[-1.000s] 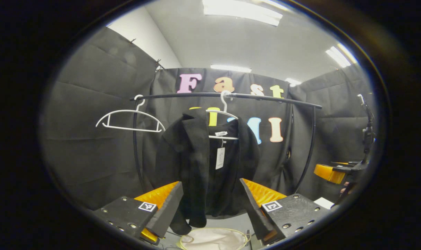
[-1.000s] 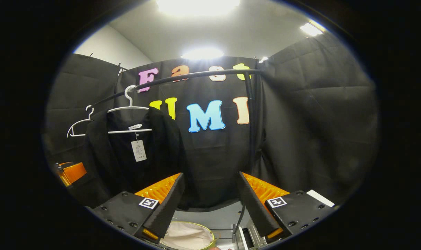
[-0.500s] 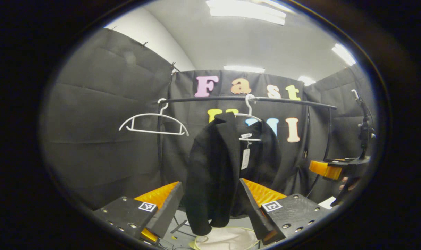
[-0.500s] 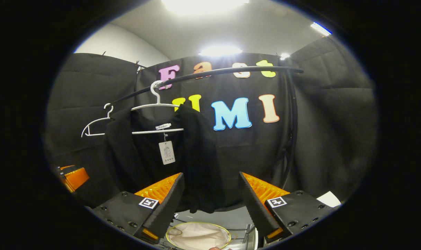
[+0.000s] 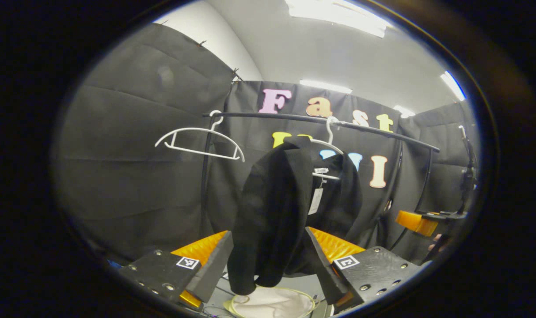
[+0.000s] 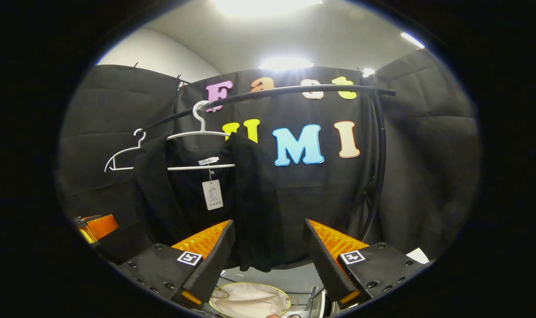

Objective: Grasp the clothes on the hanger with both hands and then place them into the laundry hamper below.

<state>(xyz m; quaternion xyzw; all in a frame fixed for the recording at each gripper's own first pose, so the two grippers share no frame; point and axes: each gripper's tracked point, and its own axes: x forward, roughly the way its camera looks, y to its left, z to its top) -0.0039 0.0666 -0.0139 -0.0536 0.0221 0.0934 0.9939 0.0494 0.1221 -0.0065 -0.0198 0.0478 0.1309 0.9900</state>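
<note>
You are at the approach step: both the left gripper (image 5: 268,260) and right gripper (image 6: 270,258) stand open short of the black jacket (image 5: 276,207), so advance each onto a shoulder and close before lifting it off its hanger (image 6: 197,152) toward the laundry hamper (image 6: 250,300).

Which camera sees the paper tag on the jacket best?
The right gripper view: the tag faces the camera, flat below the hanger. In the left gripper view the tag shows slanted and narrower, beside the jacket's front fold.

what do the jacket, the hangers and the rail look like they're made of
Jacket: dark, matte, slightly fuzzy cloth, likely a wool-like knit or felt; it drapes softly with no shine.
Hangers: thin, smooth white bars, probably plastic or coated wire; hard to tell which.
Rail: slim black tube with a faint sheen, probably painted metal.
</note>
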